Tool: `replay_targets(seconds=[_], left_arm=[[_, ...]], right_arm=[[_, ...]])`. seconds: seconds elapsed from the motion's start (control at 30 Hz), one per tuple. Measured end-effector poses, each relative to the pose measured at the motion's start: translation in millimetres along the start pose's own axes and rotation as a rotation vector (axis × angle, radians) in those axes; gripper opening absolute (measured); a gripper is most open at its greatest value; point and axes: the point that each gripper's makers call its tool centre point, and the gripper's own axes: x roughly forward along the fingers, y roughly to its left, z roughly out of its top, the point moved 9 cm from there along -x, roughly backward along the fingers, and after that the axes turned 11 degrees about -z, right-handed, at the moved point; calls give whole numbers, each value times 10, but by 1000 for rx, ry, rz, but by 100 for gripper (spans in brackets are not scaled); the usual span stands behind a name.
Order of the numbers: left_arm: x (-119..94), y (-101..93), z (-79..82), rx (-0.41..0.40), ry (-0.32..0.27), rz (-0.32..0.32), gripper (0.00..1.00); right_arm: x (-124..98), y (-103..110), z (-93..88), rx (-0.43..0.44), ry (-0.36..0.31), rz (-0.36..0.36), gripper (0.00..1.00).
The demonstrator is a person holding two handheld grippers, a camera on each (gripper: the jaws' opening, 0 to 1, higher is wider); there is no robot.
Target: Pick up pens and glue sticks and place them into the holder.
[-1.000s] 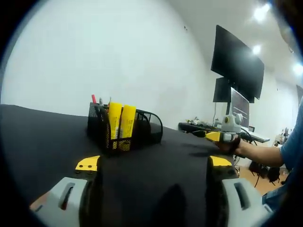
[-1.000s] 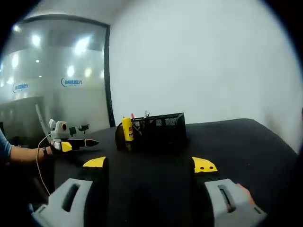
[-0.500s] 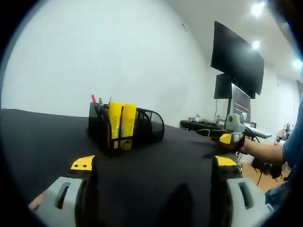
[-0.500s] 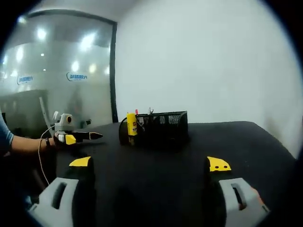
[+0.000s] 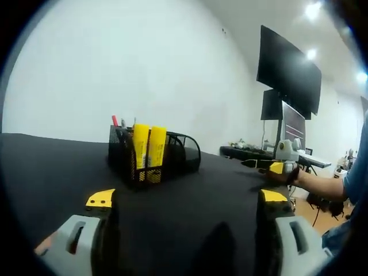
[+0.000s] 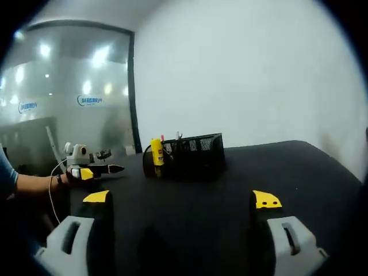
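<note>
Both grippers hover low over the desk (image 5: 52,167), fingers spread wide and empty: left gripper (image 5: 187,198), right gripper (image 6: 181,199), aimed at the holder (image 6: 187,155).

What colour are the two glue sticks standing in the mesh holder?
Yellow. The glue sticks stand upright in the black mesh holder, clearest in the left gripper view.

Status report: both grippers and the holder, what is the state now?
Left gripper open, empty. Right gripper open, empty. Holder upright on black table, two yellow glue sticks inside. Nothing in the way.
</note>
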Motion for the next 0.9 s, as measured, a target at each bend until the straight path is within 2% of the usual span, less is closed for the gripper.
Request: replay_targets(seconds=[0.13, 0.27, 0.37, 0.47, 0.57, 0.77, 0.9], left_arm=[[-6, 4, 8, 1, -7, -1, 96], [-14, -14, 19, 15, -16, -16, 96], [1, -50, -11, 58, 18, -36, 93], [22, -60, -35, 53, 50, -59, 94], [-4, -36, -5, 35, 23, -61, 94], [-56, 48, 73, 7, -51, -9, 93], [-34, 2, 59, 5, -49, -11, 92]], right_arm=[[2, 10, -34, -32, 17, -11, 92], [2, 0, -37, -25, 21, -22, 91], [-3, -17, -42, -22, 23, -37, 90], [11, -6, -53, -27, 30, -44, 90], [15, 20, -75, -60, 45, -52, 90], [8, 34, -78, -62, 50, -53, 90], [-12, 49, -73, -55, 41, -57, 90]])
